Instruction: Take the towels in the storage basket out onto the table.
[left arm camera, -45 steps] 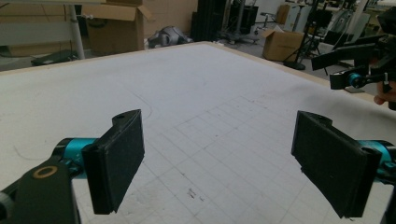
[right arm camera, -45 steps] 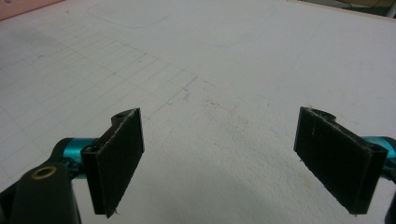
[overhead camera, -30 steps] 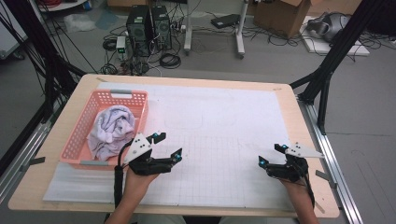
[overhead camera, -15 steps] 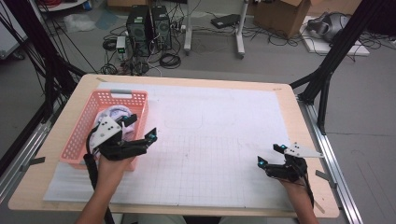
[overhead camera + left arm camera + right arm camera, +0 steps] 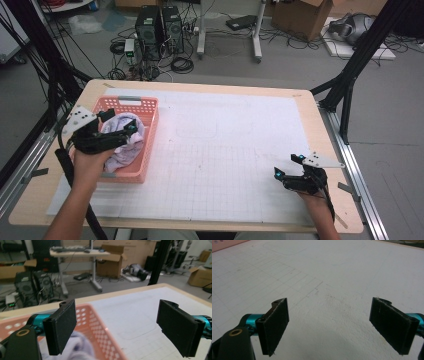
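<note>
Right claw (image 5: 289,171): near counter (image 5: 240,150) edge, jaws apart, nothing between, resting low over white gridded mat (image 5: 324,290).

Left claw (image 5: 117,131): jaws wide apart, poised above pale crumpled cloth (image 5: 125,145) inside pink basket (image 5: 150,117) at counter's left side.

Risk: claw closes on basket wall or mesh with fabric, so basket lifts or slides; shallow pinch catches single fold, so cloth slips out.

Cloth: bunched heap, no clear heading; long axis roughly along basket length, near-far.

left hand-held gripper (image 5: 117,131) moved from mat to over pink basket (image 5: 148,150)
</note>
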Action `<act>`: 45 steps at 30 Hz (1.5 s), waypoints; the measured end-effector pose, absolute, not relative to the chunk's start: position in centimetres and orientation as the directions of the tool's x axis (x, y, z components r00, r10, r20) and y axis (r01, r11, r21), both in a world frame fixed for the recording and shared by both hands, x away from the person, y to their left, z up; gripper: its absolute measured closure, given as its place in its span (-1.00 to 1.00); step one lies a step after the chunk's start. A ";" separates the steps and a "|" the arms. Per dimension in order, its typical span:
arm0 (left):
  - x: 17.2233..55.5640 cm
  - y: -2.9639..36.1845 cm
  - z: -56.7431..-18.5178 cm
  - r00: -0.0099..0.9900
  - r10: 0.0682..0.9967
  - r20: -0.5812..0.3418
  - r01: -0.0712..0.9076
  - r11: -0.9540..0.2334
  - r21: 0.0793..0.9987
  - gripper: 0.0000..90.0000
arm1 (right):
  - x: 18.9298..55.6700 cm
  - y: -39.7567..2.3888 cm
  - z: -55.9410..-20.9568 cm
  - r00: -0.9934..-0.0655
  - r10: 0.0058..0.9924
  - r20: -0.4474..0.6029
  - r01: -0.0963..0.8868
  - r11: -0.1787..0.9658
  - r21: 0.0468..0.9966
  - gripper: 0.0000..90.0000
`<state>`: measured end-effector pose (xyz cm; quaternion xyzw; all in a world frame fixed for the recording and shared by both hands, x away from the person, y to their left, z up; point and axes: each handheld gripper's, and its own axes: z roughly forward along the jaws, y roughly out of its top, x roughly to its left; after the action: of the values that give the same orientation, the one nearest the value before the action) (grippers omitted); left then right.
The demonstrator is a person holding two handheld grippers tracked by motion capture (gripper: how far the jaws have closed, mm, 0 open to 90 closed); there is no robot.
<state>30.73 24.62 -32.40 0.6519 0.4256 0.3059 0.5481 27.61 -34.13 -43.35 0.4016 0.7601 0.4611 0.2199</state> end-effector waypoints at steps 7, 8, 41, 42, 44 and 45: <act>33.2 26.7 -34.5 0.367 0.928 -0.067 0.399 -0.092 0.912 -0.63 | 27.7 -34.1 -43.4 -0.583 0.812 0.033 0.407 0.257 0.876 -0.67; 33.4 26.8 -34.9 0.369 0.927 -0.064 0.422 -0.106 0.900 -0.63 | 27.7 -34.1 -43.4 -0.581 0.813 0.036 0.412 0.255 0.875 -0.67; 38.9 26.2 -41.6 0.285 0.956 0.072 0.734 -0.266 0.625 -0.44 | 27.7 -33.9 -43.5 -0.592 0.805 0.029 0.416 0.275 0.867 -0.65; 38.8 26.2 -41.4 0.282 0.957 0.068 0.732 -0.260 0.630 -0.29 | 27.7 -34.0 -43.5 -0.592 0.806 0.030 0.417 0.274 0.866 -0.65; 38.6 26.1 -41.2 0.289 0.955 0.068 0.722 -0.264 0.639 -0.05 | 27.7 -34.0 -43.5 -0.590 0.807 0.034 0.421 0.271 0.865 -0.65; 38.5 26.1 -41.0 0.291 0.955 0.059 0.720 -0.259 0.644 0.05 | 27.7 -34.1 -43.5 -0.590 0.807 0.032 0.420 0.272 0.866 -0.65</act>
<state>38.53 26.12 -41.02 0.7603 0.5509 0.2265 0.2592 27.72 -34.07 -43.51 0.3991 0.7683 0.4523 0.2142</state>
